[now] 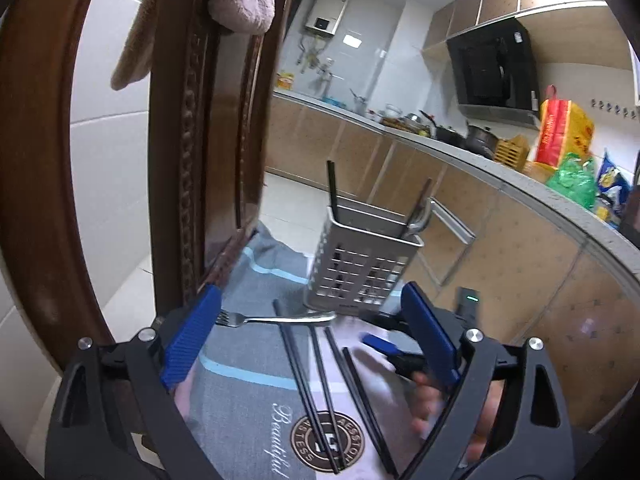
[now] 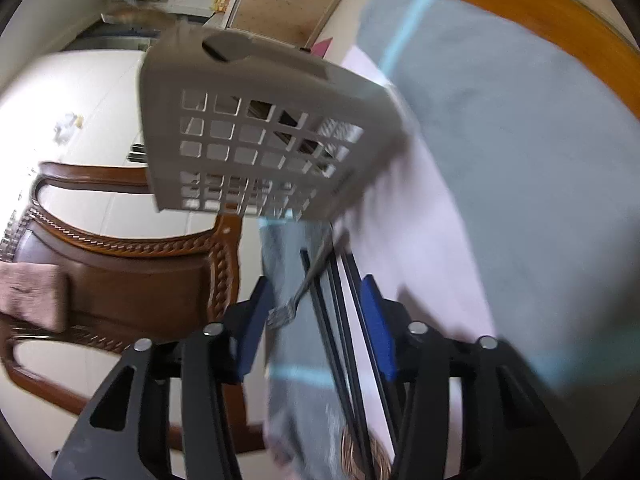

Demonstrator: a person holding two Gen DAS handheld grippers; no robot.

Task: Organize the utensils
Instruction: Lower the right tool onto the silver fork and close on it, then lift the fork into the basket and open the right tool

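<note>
Though blurred, fork [image 2: 298, 295] between right gripper [image 2: 316, 330].

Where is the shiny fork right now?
In the left wrist view the fork lies on the cloth just in front of the grey utensil holder, resting crosswise over the tops of the black chopsticks.

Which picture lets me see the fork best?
The left wrist view. There the whole fork lies sharp on the cloth, tines to the left, handle across the black chopsticks. In the right wrist view the fork is blurred and only its tines show clearly.
</note>
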